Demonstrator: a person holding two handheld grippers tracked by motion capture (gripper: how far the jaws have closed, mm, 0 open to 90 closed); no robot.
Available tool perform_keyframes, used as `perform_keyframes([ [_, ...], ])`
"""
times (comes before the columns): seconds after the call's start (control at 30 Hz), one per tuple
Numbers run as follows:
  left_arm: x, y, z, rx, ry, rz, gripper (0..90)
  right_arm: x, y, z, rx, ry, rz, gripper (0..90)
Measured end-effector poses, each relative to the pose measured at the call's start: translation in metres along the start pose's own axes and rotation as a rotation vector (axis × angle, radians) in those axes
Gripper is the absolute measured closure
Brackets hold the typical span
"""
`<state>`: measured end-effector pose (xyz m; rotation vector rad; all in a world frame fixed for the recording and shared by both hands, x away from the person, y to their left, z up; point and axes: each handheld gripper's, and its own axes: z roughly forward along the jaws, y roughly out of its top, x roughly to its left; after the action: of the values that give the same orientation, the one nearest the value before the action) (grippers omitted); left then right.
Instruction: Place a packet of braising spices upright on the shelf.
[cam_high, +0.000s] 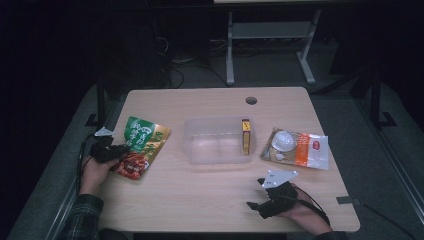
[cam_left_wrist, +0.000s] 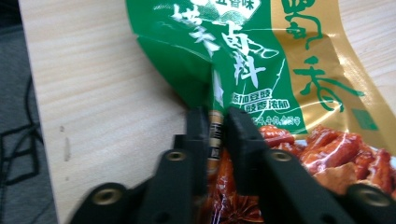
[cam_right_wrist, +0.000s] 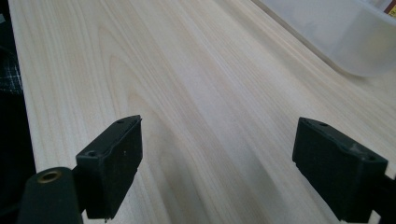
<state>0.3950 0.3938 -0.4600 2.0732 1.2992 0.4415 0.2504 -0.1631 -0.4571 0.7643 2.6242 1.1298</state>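
The left gripper (cam_left_wrist: 217, 122) is pinched shut on the edge of the green pouch (cam_high: 142, 146) — in the left gripper view the two black jaws meet on a fold of film, a thin strip of the pack squeezed between them, with nothing else caught. The pouch lies flat on the table (cam_high: 200, 200) at its left side, its long axis running from the near-left corner, where the red food picture is, up and away toward the far right, where the green top points roughly at the tub (cam_high: 219, 141). The grip sits on the pouch's left edge, toward the near end, so most of the pack lies beyond and to the right of the jaws.

That is the relation the next move seems to turn on: the clear tub stands to the right of the pouch, near the table's middle, apart from it, with a small yellow box (cam_high: 245, 136) upright against its right wall. If the pouch is meant for the tub, the left hand has to lift and carry it rightward, and the free end would hang and swing below the pinch.

The right gripper (cam_high: 257, 195) rests near the front edge, to the right — its jaws stand wide apart over bare wood and hold nothing. It is nearer the white bag (cam_high: 297, 147) than the pouch, which belongs to the left hand.
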Motion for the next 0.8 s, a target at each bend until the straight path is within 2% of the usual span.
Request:
perform_keyframes([
  [0.2,0.003,0.001,-0.003,-0.004,-0.032,-0.071,88.4,-0.001,0.0,-0.001,-0.002,-0.001,0.004,15.5],
  [0.37,0.001,0.006,-0.015,-0.022,-0.051,-0.061,89.2,-0.001,0.0,-0.001,-0.006,-0.001,0.007,15.5],
  [0.53,-0.003,0.01,-0.032,-0.083,-0.078,-0.061,89.3,-0.001,0.0,-0.002,-0.004,-0.003,0.003,15.5],
  [0.8,-0.012,0.017,-0.055,-0.139,-0.123,-0.024,89.3,-0.001,0.001,-0.003,-0.025,0.003,0.008,15.5],
])
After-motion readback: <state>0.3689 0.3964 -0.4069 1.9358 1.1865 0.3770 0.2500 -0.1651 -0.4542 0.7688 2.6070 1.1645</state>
